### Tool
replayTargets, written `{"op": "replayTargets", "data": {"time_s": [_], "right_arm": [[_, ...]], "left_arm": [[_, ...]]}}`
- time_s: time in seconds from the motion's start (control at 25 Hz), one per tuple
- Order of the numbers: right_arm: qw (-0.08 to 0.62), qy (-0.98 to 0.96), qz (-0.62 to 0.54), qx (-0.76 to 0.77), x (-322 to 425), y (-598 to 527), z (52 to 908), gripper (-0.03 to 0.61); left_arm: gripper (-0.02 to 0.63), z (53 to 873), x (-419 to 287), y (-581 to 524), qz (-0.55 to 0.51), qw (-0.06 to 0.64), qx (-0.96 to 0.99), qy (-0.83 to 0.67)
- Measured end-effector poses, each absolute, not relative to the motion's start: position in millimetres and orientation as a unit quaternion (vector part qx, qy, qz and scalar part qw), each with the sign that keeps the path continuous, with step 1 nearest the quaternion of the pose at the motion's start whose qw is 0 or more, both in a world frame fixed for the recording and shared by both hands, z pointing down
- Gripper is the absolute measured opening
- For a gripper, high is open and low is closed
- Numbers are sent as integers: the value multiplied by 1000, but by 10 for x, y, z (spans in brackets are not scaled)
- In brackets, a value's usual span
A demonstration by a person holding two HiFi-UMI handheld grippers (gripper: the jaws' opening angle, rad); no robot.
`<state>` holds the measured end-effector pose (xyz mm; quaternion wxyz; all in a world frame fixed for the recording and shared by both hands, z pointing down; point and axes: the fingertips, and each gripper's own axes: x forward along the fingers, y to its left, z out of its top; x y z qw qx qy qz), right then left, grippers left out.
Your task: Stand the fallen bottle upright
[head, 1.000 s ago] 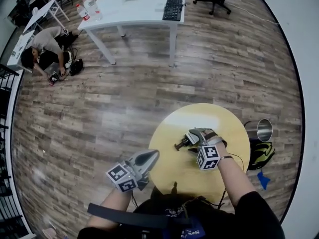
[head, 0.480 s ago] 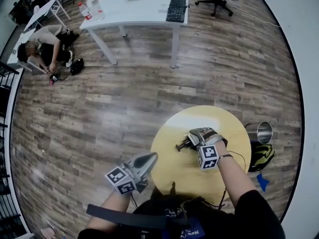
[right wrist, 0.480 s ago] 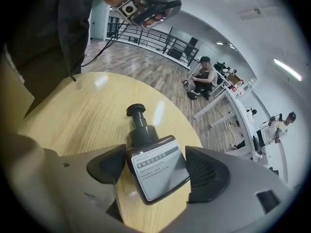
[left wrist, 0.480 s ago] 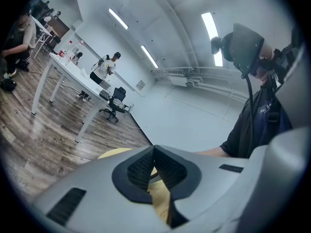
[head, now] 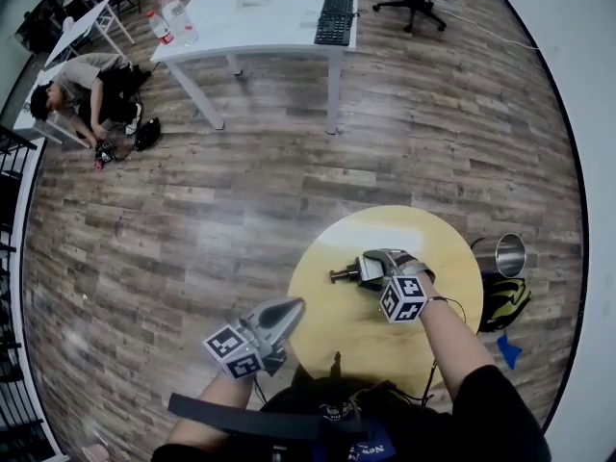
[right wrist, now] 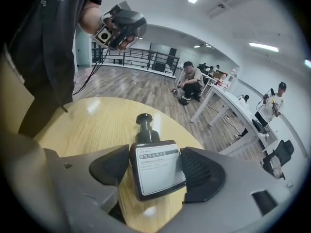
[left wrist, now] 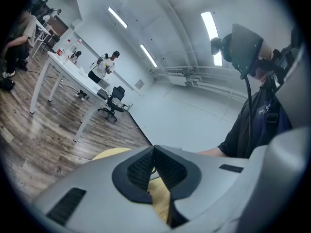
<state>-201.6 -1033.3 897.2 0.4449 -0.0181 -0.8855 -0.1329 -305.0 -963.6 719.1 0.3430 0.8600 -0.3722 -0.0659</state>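
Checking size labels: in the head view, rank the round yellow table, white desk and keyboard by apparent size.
1. Round yellow table, though it sits nearest the camera.
2. White desk.
3. Keyboard, clearly smallest.

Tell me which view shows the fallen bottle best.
Right gripper view: the bottle lies label-up on the table between the right tongs, which have just been closing on its sides. Head view shows it small, partly hidden. Left gripper view shows none of it.
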Motion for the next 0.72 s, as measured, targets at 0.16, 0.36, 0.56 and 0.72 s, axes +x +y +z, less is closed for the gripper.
{"op": "replayTargets", "data": {"time_s": [0.16, 0.36, 0.56, 0.72], "right_arm": [[418, -904, -92, 10, -1953, -10401, 8917, 360], [351, -934, -20, 70, -1851, -10513, 8821, 362], [295, -947, 34, 122, -1678, -10569, 8781, 362], [267, -951, 61, 141, -1553, -10598, 8731, 362]], "left_arm": [[3, 7154, -2956, -9676, -67, 344, 862, -368], [3, 7152, -2836, -9649, -65, 347, 864, -359], [3, 7135, -2730, -9650, -63, 346, 866, -356], [3, 7107, -2641, -9678, -65, 348, 866, -353]]}}
